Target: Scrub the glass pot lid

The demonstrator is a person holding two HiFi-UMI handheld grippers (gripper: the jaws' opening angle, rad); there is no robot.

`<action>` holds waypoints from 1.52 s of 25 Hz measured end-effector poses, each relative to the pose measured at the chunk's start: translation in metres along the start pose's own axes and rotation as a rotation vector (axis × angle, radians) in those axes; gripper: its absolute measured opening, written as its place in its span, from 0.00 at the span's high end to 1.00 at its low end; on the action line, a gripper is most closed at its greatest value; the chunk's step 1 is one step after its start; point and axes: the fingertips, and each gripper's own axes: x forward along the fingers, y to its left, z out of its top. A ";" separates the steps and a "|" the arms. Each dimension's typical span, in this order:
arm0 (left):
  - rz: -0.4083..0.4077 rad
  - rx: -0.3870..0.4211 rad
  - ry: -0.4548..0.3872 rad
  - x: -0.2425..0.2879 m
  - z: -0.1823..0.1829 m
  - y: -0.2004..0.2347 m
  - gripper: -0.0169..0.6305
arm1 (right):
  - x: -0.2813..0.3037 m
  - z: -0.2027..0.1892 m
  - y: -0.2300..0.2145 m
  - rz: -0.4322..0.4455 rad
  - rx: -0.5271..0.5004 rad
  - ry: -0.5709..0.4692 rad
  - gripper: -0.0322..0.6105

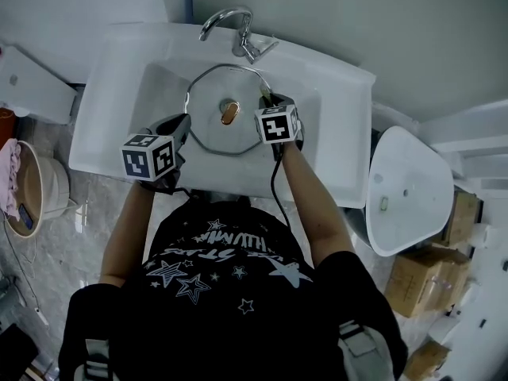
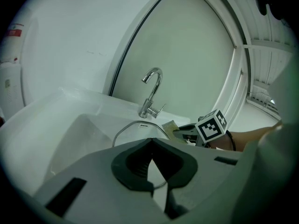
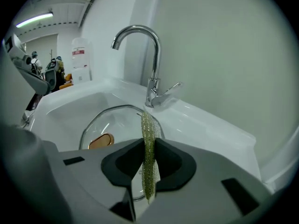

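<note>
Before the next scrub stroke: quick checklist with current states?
1. Scouring pad gripped: ok, the right gripper is shut on it, pad upright.
2. Glass lid held: ok, the left gripper looks shut on its left rim.
3. Lid inside the sink: ok.
4. Pad touching the glass: cannot tell; it sits at the lid's right rim.
5. Faucet off: ok, no stream visible.
</note>
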 end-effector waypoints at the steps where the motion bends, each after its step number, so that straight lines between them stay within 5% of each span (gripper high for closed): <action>1: 0.001 0.000 0.000 0.000 0.001 0.003 0.96 | 0.004 0.002 -0.001 -0.015 0.014 0.013 0.84; 18: 0.020 -0.034 -0.002 -0.009 0.014 0.069 0.96 | 0.048 0.037 0.033 -0.058 0.137 0.094 0.84; 38: -0.004 -0.063 -0.014 -0.025 0.021 0.119 0.96 | 0.066 0.081 0.111 0.023 0.113 0.063 0.84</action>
